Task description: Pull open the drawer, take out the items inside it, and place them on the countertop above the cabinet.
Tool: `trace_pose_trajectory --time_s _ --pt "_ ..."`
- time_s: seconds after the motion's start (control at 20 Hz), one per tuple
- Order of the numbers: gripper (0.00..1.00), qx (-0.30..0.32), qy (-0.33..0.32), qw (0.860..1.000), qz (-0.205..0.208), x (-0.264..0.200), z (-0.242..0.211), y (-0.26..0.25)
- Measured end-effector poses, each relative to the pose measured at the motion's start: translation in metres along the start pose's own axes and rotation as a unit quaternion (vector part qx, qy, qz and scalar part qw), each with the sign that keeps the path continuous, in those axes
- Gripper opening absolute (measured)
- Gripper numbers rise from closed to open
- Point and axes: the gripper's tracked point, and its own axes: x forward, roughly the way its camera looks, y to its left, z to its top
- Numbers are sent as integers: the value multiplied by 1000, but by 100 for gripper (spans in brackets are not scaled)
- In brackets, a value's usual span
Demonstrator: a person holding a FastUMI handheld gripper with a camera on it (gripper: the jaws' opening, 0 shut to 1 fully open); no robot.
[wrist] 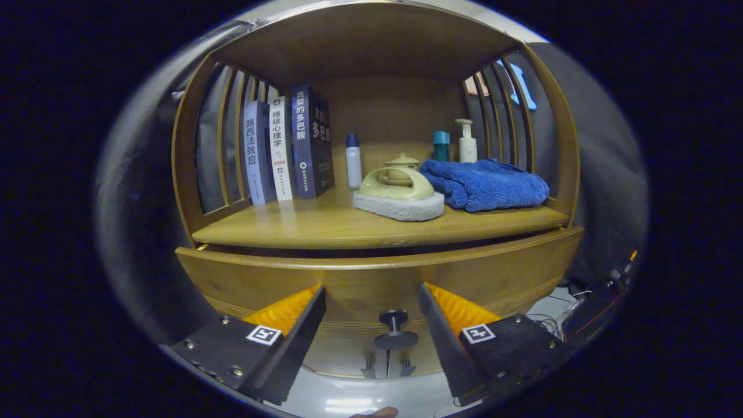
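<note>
The wooden drawer front (pixel 493 278) runs under the countertop (pixel 325 223) of a small cabinet. A dark narrow gap shows between the two, and the drawer's inside is hidden. Low on the drawer front sits a dark round knob (pixel 395 332). My gripper (pixel 371 289) is open, with the tips of both fingers close to the drawer front. The knob lies between the fingers, nearer the right one, and neither finger touches it.
On the countertop, three upright books (pixel 287 148) stand at the left beside a white bottle (pixel 353 161). A handled sponge (pixel 399 197) and a small lidded pot (pixel 403 163) sit mid-shelf. A folded blue towel (pixel 484 184), a teal bottle (pixel 441 145) and a pump bottle (pixel 467 142) are right. Slatted side walls and a top board enclose it.
</note>
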Motion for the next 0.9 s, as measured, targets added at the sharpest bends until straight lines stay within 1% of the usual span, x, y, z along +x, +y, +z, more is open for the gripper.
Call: trace_pose_trajectory --time_s 0.35,0.6,0.75,0.8,0.9 --pt "97 8 6 1000 2 13 5 -4" --pt "97 18 7 1000 6 14 8 -14" --pt "97 32 10 999 24 10 8 -18" --pt "97 30 13 999 25 5 9 -22" --pt "100 16 18 999 29 -10 13 -32"
